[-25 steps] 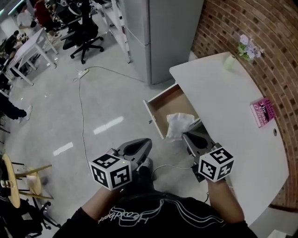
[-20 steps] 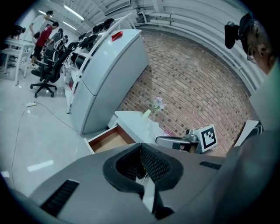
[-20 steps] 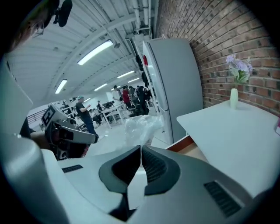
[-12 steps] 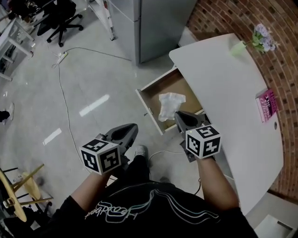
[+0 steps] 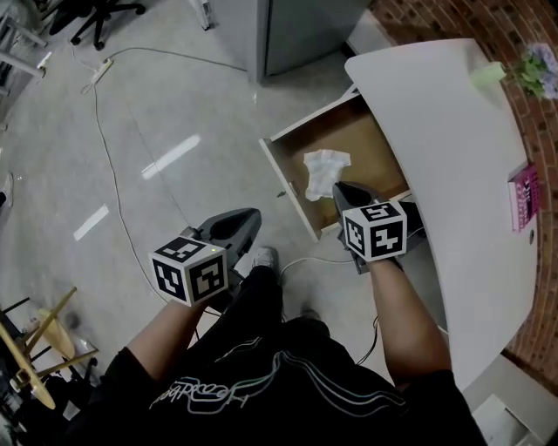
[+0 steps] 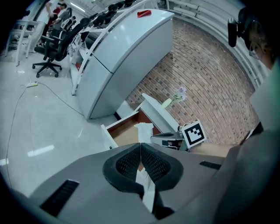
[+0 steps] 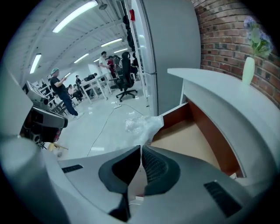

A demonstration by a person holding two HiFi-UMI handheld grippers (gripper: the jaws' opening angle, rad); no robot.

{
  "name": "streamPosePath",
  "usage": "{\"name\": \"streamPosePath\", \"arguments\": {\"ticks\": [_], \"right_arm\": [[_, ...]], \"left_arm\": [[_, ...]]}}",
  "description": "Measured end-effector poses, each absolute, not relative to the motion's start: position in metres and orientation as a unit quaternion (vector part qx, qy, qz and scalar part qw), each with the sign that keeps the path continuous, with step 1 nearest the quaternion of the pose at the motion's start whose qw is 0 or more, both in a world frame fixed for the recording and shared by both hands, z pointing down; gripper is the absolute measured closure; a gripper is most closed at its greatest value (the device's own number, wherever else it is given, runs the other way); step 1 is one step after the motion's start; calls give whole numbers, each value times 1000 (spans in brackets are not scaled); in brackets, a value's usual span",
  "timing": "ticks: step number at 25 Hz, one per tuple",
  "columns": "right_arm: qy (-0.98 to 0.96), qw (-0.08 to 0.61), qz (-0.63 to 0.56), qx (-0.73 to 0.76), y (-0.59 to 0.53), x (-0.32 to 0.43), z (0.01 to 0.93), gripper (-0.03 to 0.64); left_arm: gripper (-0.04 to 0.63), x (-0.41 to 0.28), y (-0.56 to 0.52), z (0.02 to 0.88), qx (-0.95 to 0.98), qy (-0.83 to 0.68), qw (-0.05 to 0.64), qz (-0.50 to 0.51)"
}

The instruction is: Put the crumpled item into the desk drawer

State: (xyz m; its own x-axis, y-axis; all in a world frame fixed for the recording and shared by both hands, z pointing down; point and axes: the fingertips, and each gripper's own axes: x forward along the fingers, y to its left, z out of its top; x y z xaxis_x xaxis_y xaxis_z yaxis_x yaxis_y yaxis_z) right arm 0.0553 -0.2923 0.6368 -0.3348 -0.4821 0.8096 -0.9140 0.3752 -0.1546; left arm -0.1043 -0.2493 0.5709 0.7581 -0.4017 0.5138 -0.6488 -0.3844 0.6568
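Note:
The crumpled white item [image 5: 324, 167] hangs from the tips of my right gripper [image 5: 338, 186], which is shut on it above the inside of the open wooden desk drawer [image 5: 289, 186]. In the right gripper view the item [image 7: 142, 127] sticks out past the shut gripper [image 7: 141, 148], with the drawer's brown wall [image 7: 210, 127] to the right. My left gripper [image 5: 253, 213] is shut and holds nothing, out over the floor to the left of the drawer. Its own view looks past the closed gripper [image 6: 140, 144] at the drawer [image 6: 111, 133] and the item [image 6: 143, 130].
The curved white desk [image 5: 445, 148] carries a pink book [image 5: 523, 196] and a vase of flowers [image 5: 523, 70]. A grey cabinet [image 5: 305, 26] stands behind the drawer. A cable [image 5: 113, 131] trails across the floor. My legs are below the grippers.
My right gripper has carried the crumpled item from the drawer's front edge to over its inside. The left gripper has stayed shut at about the same place.

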Motion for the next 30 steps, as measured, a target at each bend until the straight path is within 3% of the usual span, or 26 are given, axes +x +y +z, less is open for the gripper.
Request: {"name": "streamPosePath", "arguments": {"ticks": [16, 27, 30], "right_arm": [[-664, 531, 341, 401, -340, 81, 805, 572], [-648, 534, 380, 387, -341, 83, 831, 569], [-650, 513, 398, 395, -341, 82, 816, 518]], "left_arm": [[572, -145, -281, 672, 771, -344, 516, 143], [574, -161, -296, 685, 759, -364, 521, 139], [574, -160, -295, 679, 764, -366, 512, 141]]}}
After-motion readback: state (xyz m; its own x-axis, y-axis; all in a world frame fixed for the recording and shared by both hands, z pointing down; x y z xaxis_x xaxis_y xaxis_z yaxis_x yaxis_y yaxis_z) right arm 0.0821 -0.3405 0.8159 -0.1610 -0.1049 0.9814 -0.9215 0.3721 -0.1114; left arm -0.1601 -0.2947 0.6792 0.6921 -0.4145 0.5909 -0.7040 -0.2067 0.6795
